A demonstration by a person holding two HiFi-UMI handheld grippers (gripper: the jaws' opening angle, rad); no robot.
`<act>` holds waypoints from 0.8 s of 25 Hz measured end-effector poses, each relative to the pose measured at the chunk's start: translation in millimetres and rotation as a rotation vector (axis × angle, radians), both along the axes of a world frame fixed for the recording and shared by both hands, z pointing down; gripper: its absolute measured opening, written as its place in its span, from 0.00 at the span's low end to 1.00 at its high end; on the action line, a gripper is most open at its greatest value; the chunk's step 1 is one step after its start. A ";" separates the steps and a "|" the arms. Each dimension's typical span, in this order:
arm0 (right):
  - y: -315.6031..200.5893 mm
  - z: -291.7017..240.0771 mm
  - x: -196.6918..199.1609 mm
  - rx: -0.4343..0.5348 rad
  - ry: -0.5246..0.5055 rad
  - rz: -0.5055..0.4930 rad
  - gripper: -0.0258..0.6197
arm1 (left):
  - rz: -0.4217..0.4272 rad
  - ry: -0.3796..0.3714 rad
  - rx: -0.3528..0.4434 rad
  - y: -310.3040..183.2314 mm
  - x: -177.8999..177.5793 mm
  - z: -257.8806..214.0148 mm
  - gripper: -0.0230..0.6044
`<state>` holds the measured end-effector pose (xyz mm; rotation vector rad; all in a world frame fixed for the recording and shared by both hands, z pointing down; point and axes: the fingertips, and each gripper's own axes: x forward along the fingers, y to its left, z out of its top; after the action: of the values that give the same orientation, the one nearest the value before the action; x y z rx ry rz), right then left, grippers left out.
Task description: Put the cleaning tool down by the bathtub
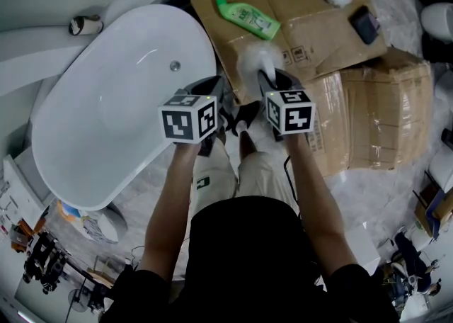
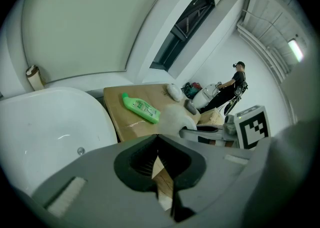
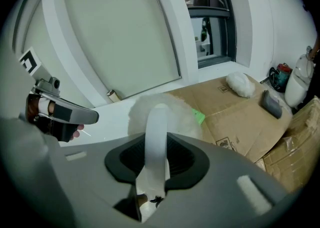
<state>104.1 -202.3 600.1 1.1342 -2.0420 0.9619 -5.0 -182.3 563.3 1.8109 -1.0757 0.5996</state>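
White tool: it has a pale curved handle and a fluffy head. The head points forward and away from the person, and it is in the air above the cardboard, just beside the tub.
Why held so: the grip on the handle leaves the soft head free. I judge that the head can then go down first on the floor next to the tub.
Right gripper: its jaws are closed narrow on the handle. The handle rises straight between the dark pads and the fluffy head stands above them.
Left gripper: its jaws are drawn together and nothing is between them. Only a thin slit shows, with cardboard behind it. It seems fully closed, but from this angle I am not sure that the tips touch. It waits at the tub side, near the right gripper, and has no part in the grip.
Green bottle: it lies on its side on the cardboard, beyond the tool's head and apart from it.
Place to put down: the cardboard strip between the tub and the bottle looks free, so it seems the natural spot.
Task state: the tool is not yet set down.
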 end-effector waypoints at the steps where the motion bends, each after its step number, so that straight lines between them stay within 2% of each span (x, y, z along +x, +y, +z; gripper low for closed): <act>1: -1.4 3.3 0.3 -0.004 0.000 0.002 0.19 | 0.001 -0.001 -0.001 -1.8 0.5 1.9 0.04; 20: -7.2 63.8 2.6 -0.091 -0.010 0.049 0.19 | 0.040 -0.019 -0.042 -14.9 12.3 41.2 0.04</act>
<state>106.7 -209.5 664.0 1.1380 -1.9655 1.0753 7.4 -197.2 604.5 1.7967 -1.0344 0.6601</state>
